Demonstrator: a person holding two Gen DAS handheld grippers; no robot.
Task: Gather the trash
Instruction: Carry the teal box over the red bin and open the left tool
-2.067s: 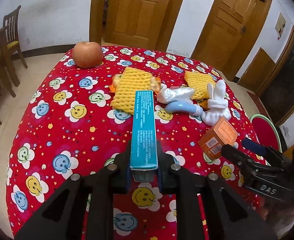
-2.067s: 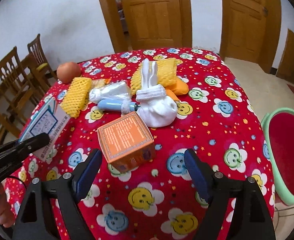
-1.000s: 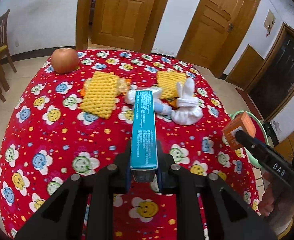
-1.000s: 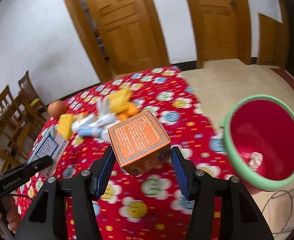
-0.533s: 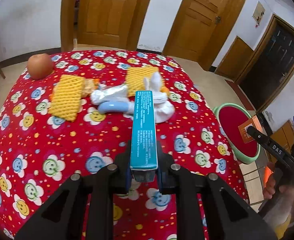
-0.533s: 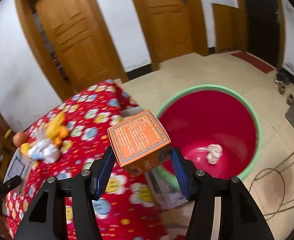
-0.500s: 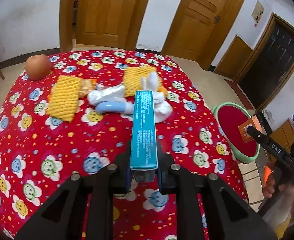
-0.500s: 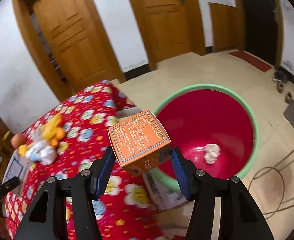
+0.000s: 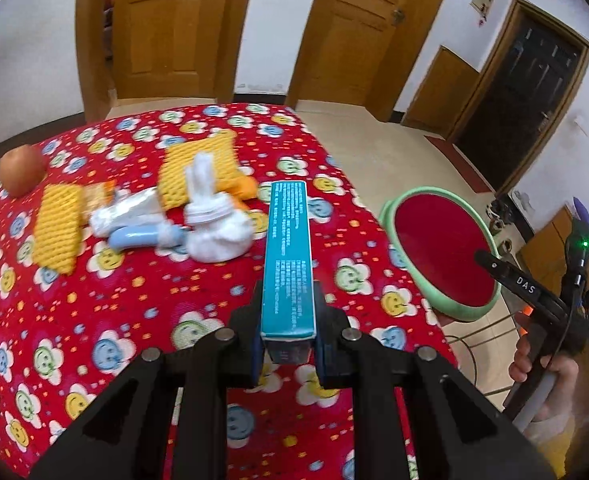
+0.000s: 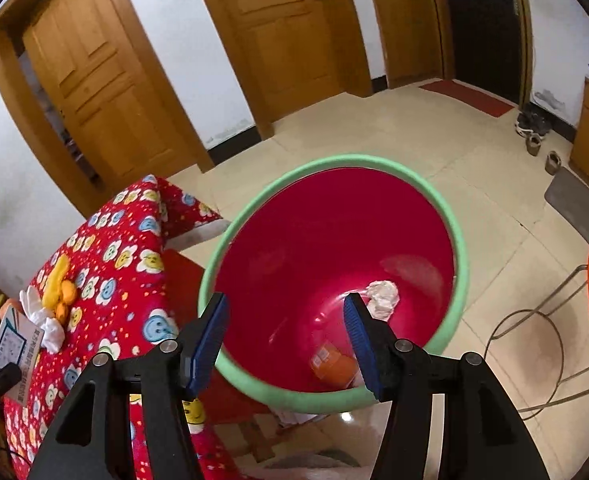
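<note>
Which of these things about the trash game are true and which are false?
1. The left gripper holds a teal box. True.
2. The orange box is between the right gripper's jaws. False: it lies inside the red bin, and the jaws are empty and open.
3. A crumpled white wad lies in the bin. True.
4. The apple is in the bin. False: it sits on the flowered tablecloth.
5. The bin has a blue rim. False: the rim is green.
</note>
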